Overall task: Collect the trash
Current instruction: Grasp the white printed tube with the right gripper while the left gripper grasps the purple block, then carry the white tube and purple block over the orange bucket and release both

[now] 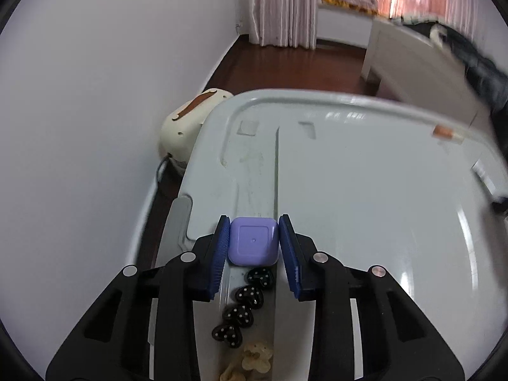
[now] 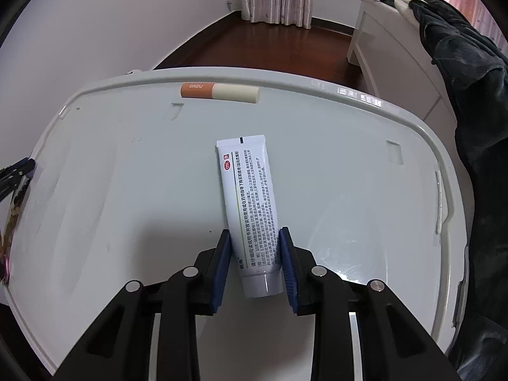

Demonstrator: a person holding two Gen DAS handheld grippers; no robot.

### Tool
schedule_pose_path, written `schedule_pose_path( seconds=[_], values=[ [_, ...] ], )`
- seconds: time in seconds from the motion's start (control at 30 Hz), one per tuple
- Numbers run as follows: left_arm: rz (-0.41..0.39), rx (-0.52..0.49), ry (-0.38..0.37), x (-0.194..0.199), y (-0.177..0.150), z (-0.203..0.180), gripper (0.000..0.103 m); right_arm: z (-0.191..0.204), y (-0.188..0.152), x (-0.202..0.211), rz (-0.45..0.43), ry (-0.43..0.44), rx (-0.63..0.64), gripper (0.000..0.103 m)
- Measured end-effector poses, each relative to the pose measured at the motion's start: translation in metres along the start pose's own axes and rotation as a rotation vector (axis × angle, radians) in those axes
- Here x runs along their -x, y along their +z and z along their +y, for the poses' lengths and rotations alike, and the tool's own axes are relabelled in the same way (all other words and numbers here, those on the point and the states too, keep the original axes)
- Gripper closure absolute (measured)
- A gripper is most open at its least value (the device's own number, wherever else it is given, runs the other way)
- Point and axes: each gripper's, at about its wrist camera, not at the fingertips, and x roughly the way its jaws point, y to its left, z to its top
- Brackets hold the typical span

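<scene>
My left gripper (image 1: pixel 254 241) is shut on a small purple square case (image 1: pixel 253 245) over the grey-white plastic lid (image 1: pixel 365 190). Below it lies a strip of black heart-shaped beads (image 1: pixel 244 304) and beige bear charms (image 1: pixel 255 355). My right gripper (image 2: pixel 254 263) is shut on a white ointment tube (image 2: pixel 250 209) with black print, cap end toward me, lying on the same lid (image 2: pixel 127 190). An orange-and-cream stick (image 2: pixel 219 92) lies at the lid's far rim; it also shows in the left wrist view (image 1: pixel 446 133).
A cream appliance with a brown strap (image 1: pixel 187 127) stands by the white wall left of the lid. A white cabinet (image 2: pixel 390 41) with dark clothing (image 2: pixel 476 127) draped over it is at right. Dark wood floor and curtains lie beyond. The left gripper (image 2: pixel 16 174) shows at the right view's left edge.
</scene>
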Motion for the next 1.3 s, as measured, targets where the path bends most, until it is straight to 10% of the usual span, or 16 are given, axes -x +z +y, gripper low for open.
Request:
schedule_pose_path(
  seconds=[0.6,0.97,1.3],
  values=[
    [-0.139,-0.147,-0.128,0.148,-0.031,-0.087,0.071,0.014,-0.053,0.097,-0.134,0.118,-0.053,0.073],
    [-0.041,-0.212,-0.247,0.211,-0.127,-0.165,0.071,0.055,-0.193,0.204,-0.207,0.193,-0.113,0.073],
    [0.125,-0.171,-0.271,0.206,-0.221,-0.181,0.071,0.083,-0.291,0.222,-0.165,0.194,-0.207,0.073]
  ],
)
